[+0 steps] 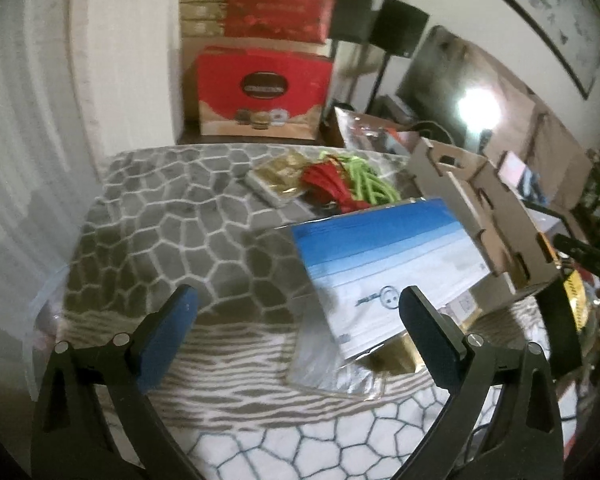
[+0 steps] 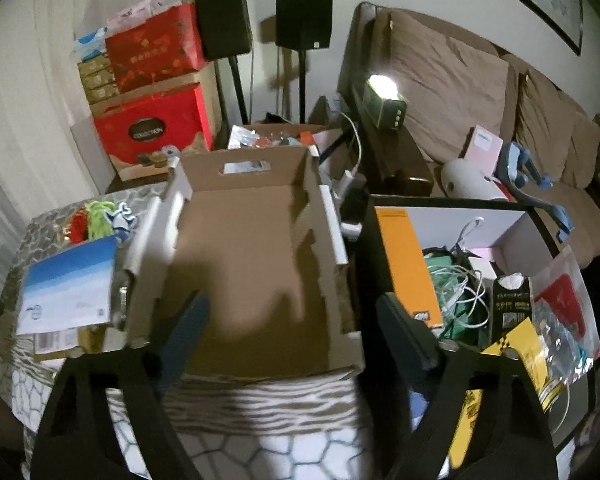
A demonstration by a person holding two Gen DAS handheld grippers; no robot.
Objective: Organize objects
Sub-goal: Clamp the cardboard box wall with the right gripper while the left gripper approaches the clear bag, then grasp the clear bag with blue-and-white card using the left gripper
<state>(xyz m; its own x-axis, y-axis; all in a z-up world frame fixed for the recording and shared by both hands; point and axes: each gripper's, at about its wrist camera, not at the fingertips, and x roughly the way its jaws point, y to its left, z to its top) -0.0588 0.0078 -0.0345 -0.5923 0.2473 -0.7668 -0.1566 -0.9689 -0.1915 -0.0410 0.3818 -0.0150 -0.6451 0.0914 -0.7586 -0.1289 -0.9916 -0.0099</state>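
A blue-and-white flat packet (image 1: 380, 256) lies tilted on other flat packs on the patterned blanket (image 1: 172, 216), leaning against an open cardboard box (image 1: 480, 208). My left gripper (image 1: 296, 312) is open over the blanket, its right finger just in front of the packet's near corner, with nothing between the fingers. In the right wrist view my right gripper (image 2: 294, 328) stands open above the near edge of the cardboard box (image 2: 252, 260), which is empty inside. The packet (image 2: 72, 284) lies to the box's left.
Red and green cords (image 1: 340, 184) and a gold packet (image 1: 280, 176) lie at the blanket's far side. A black-rimmed bin (image 2: 452, 204) with an orange envelope (image 2: 408, 264), cables and bags stands right of the cardboard box. Red gift boxes (image 2: 152, 128), speakers and a sofa (image 2: 460, 92) stand behind.
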